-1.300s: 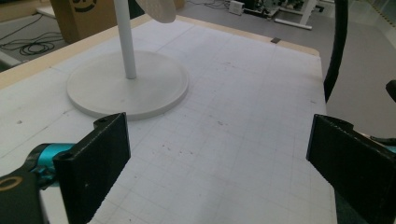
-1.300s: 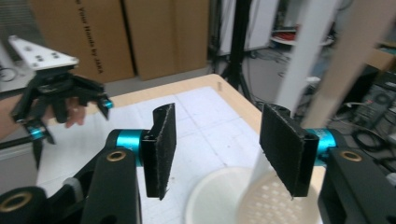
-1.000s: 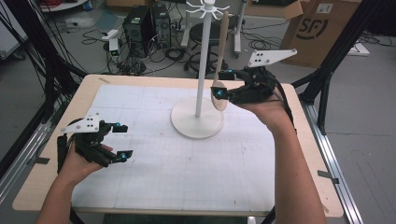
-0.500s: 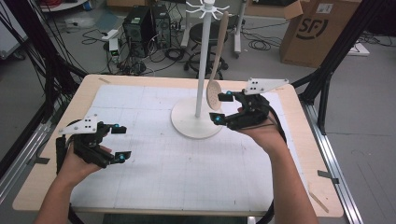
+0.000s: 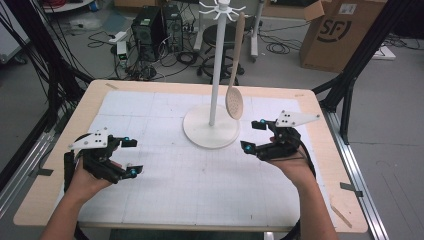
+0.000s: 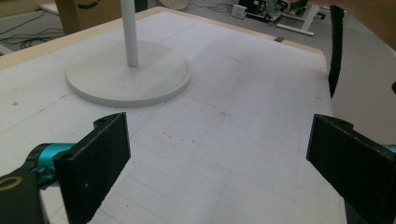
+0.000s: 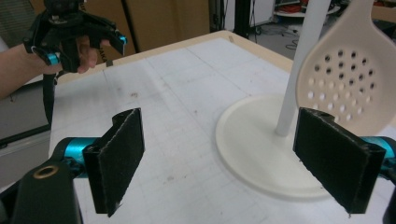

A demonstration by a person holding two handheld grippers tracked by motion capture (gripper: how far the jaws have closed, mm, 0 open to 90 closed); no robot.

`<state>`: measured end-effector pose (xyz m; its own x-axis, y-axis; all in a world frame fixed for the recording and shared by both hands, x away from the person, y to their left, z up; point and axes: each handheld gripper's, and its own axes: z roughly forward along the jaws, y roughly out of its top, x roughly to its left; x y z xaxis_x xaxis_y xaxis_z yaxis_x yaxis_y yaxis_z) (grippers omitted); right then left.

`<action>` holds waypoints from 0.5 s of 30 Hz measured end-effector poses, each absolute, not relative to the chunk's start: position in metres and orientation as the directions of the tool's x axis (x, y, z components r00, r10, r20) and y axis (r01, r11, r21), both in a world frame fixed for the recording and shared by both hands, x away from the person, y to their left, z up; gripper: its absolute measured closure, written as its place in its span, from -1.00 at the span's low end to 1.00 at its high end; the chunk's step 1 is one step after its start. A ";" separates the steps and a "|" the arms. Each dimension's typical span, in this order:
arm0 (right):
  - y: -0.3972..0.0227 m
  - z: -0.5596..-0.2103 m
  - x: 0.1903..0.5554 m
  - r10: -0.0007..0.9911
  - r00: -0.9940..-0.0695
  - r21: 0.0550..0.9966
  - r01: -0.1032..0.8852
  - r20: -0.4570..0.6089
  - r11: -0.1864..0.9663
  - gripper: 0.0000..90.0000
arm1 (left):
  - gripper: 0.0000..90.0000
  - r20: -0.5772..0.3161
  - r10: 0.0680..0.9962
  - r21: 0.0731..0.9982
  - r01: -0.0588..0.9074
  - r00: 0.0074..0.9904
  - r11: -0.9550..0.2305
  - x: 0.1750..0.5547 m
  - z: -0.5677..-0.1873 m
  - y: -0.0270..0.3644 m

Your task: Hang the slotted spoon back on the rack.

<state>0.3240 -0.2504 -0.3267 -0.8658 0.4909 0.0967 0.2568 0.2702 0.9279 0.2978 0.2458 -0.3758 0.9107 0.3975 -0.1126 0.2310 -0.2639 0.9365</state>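
Nearest the stand's base (image 5: 211, 131), the right claw (image 5: 254, 136) sits empty with jaws just opened wide, the left claw (image 5: 131, 157) wide farther off, while the slotted spoon (image 5: 235, 97) hangs beside the pole and could swing off its hook if bumped.

The slotted spoon (image 5: 234, 95), upper middle of the high view, looks like pale matt wood or plastic, its bowl pierced with round holes. The stand (image 5: 211, 131) beside it is matt white, smooth, with a faintly scuffed round base. The table (image 5: 320, 102) has a light wood edge, and a white paper-like gridded sheet (image 5: 200, 180) with small dark specks covers its middle. The right gripper (image 7: 231, 163), at the bottom of its own view, has black jaws with rough, grainy pads and glossy teal metal fittings. The left gripper (image 6: 219, 175) looks the same. The cardboard box (image 5: 340, 30), upper right, is dull brown.
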 end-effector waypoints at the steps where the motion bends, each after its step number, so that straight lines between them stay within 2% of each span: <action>1: -0.252 -0.330 0.322 0.491 -0.865 0.924 0.264 0.100 0.276 -0.66 | -0.85 -0.115 0.398 0.937 0.232 0.910 -0.260 0.297 -0.377 0.246; 15: -0.272 -0.376 0.297 0.533 -0.839 0.918 0.292 0.111 0.269 -0.68 | -0.85 -0.123 0.393 0.942 0.232 0.911 -0.243 0.292 -0.382 0.249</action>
<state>0.2973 -0.2716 -0.3757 -0.8390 0.5327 0.1111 0.2924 0.2691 0.9176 0.2921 0.2493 -0.3816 0.9112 0.3932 -0.1233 0.2324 -0.2433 0.9417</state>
